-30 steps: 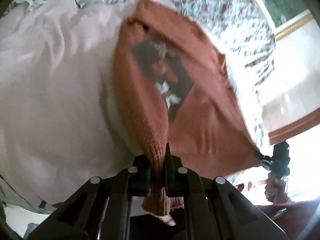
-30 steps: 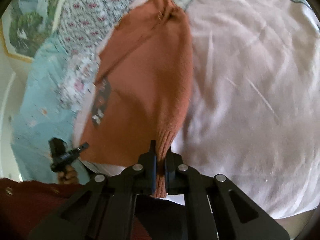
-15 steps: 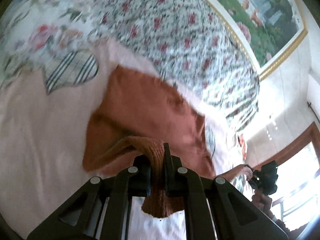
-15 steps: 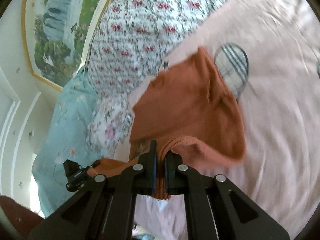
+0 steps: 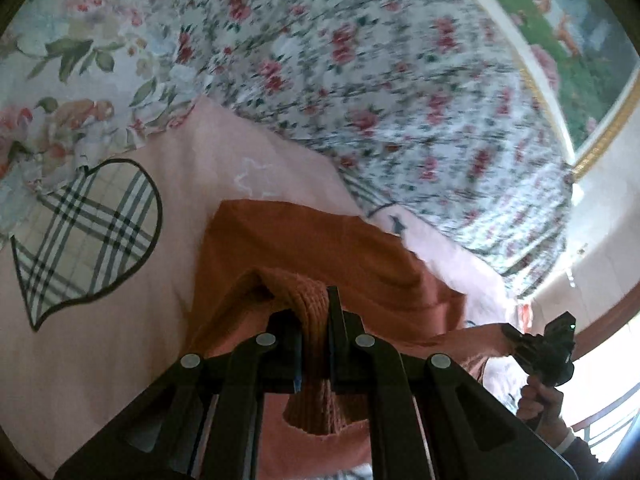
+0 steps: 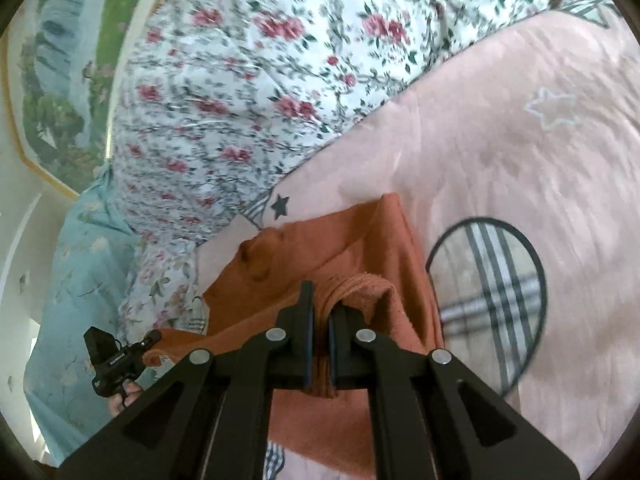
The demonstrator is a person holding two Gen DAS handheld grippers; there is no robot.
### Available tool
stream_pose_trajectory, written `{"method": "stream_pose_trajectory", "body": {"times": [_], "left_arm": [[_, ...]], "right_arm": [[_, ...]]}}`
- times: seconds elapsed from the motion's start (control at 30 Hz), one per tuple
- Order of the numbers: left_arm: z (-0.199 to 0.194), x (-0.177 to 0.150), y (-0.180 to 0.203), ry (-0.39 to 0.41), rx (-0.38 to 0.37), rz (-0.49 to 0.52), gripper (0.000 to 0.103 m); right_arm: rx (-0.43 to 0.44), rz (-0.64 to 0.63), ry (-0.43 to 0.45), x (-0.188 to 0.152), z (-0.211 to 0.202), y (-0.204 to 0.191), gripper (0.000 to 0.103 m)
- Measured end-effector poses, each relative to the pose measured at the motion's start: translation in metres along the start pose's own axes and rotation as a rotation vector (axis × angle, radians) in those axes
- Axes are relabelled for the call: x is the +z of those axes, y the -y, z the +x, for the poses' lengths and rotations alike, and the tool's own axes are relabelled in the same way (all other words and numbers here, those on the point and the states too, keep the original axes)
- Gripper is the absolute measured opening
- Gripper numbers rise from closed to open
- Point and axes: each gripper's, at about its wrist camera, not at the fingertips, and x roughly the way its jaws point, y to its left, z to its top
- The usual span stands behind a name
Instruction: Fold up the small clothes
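Note:
A small rust-orange knit sweater (image 5: 320, 240) lies on a pink blanket (image 5: 100, 360), folded over on itself. My left gripper (image 5: 316, 312) is shut on the sweater's ribbed hem, held low over the garment. My right gripper (image 6: 320, 312) is shut on the other end of the same hem of the sweater (image 6: 380, 248). The right gripper also shows in the left wrist view (image 5: 544, 352), with the hem stretched toward it. The left gripper shows in the right wrist view (image 6: 116, 360).
The pink blanket (image 6: 520, 160) has plaid heart patches (image 5: 88, 232) and stars. A floral quilt (image 5: 380, 80) is bunched behind the sweater. A light blue floral sheet (image 6: 80, 260) lies at the left. A framed painting (image 6: 60, 80) hangs on the wall.
Both grippers have carried the hem forward over the sweater toward its collar end and down, folding the garment in half. The printed front is now hidden under the fold.

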Motion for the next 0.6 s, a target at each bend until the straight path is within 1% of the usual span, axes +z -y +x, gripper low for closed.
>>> {"method": "stream_pose_trajectory", "body": {"times": [0.2,0.3,0.37,0.4,0.47,0.5,0.53,0.57,0.6], "left_arm": [[0.049,0.005,-0.030,-0.048,0.058,-0.062,0.008],[0.071,0.006,-0.039,-0.083,0.088,-0.084,0.011],[0.078,0.005,-0.043,-0.106,0.091,-0.116,0.019],[0.076,0.003,-0.043,-0.100,0.072,-0.133,0.024],[0.065,-0.006,-0.034,-0.090,0.027,-0.132,0.052],[0.060,-0.011,-0.026,-0.090,0.018,-0.122,0.056],[0.055,-0.020,-0.018,-0.091,0.007,-0.107,0.057],[0.052,-0.029,-0.010,-0.103,-0.007,-0.090,0.057],[0.053,-0.042,0.000,-0.131,-0.031,-0.072,0.057]], "right_arm": [[-0.075,0.005,-0.068,0.012,0.047,0.023,0.007],[-0.114,0.025,-0.094,0.015,0.062,0.036,0.009],[-0.129,0.047,-0.106,0.017,0.065,0.040,0.009],[-0.128,0.065,-0.107,0.018,0.063,0.041,0.009],[-0.144,0.066,-0.081,0.016,0.050,0.036,0.012],[-0.150,0.059,-0.057,0.014,0.043,0.032,0.014],[-0.164,0.047,-0.023,0.011,0.033,0.026,0.022],[-0.176,0.035,0.011,0.006,0.025,0.021,0.027],[-0.177,0.017,0.048,-0.001,0.015,0.014,0.036]]}}
